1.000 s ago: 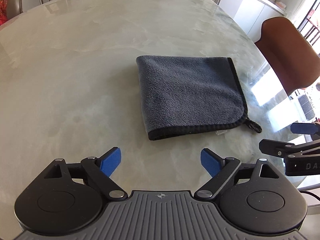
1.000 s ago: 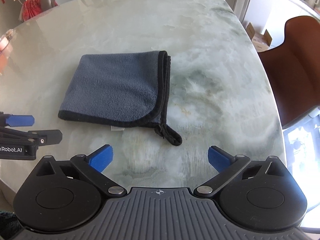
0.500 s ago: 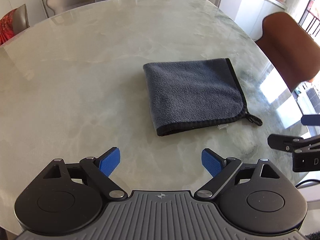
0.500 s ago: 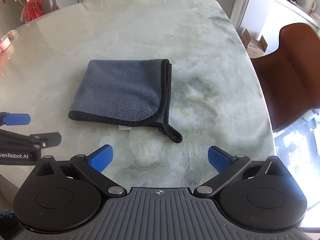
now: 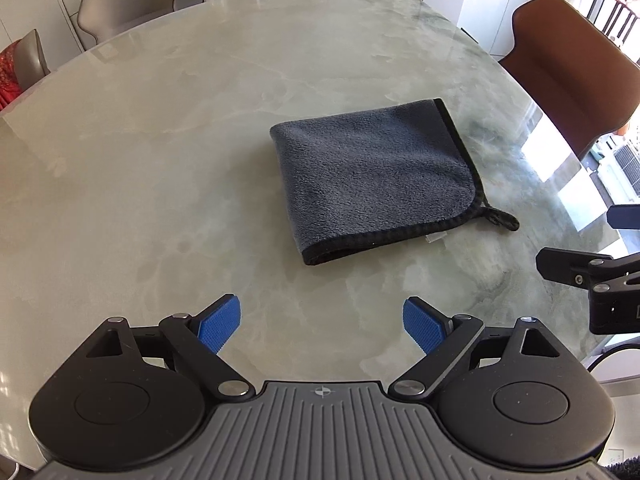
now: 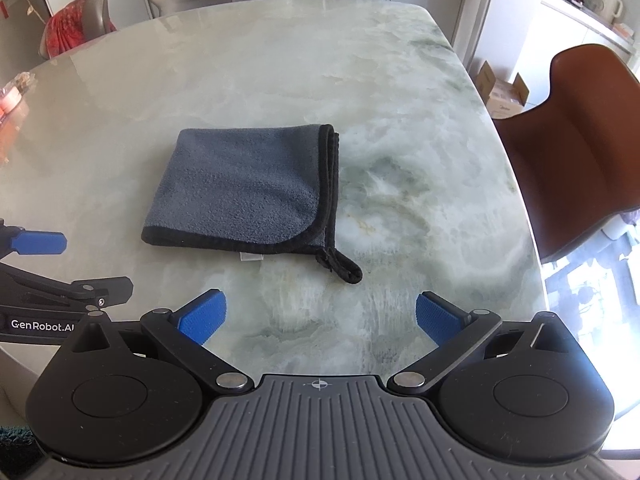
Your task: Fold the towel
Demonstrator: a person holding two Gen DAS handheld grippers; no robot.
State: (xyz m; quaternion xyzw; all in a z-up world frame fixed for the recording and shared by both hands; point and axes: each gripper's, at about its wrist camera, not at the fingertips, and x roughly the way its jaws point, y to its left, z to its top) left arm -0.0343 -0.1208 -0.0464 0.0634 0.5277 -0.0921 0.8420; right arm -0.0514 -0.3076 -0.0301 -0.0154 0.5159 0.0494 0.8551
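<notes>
A grey towel (image 5: 372, 176) with black trim lies folded into a small square on the marble table (image 5: 160, 140); it also shows in the right wrist view (image 6: 244, 188). Its black hanging loop (image 6: 344, 266) sticks out at the near right corner. My left gripper (image 5: 322, 322) is open and empty, held above the table short of the towel's near edge. My right gripper (image 6: 320, 318) is open and empty, near the loop but apart from it. Each gripper shows at the edge of the other's view.
A brown chair (image 5: 576, 68) stands at the table's right side, also in the right wrist view (image 6: 580, 148). Grey chairs (image 5: 132, 8) stand at the far end. A red cushion (image 6: 76, 24) sits at the far left. Cardboard boxes (image 6: 504, 92) lie on the floor.
Both grippers have pulled back and risen away from the towel, so it looks smaller and farther. The towel has not moved. Both grippers stay open.
</notes>
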